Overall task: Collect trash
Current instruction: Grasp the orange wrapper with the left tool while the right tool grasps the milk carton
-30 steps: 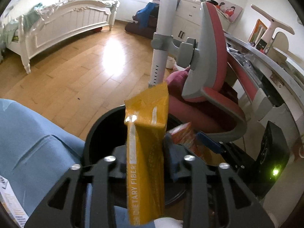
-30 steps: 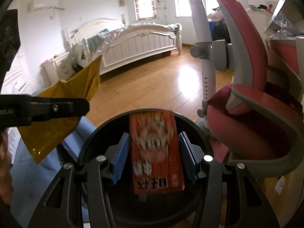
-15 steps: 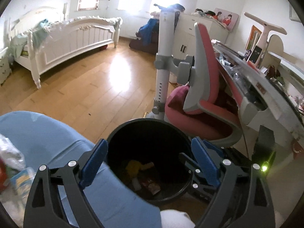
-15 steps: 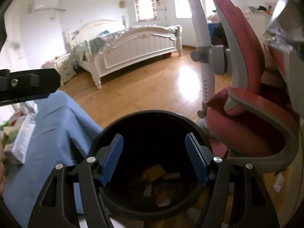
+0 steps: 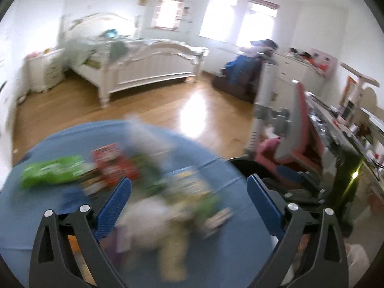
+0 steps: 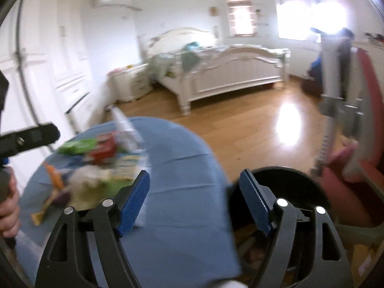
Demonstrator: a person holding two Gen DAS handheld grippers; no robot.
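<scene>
Both claws have swung from over the bin back toward the blue-covered surface, empty and spread wide. The left claw hangs right over the blurred trash pile; the right claw sits farther off, pile to its left, black bin just right. Beyond is bare floor, then the bed.
</scene>
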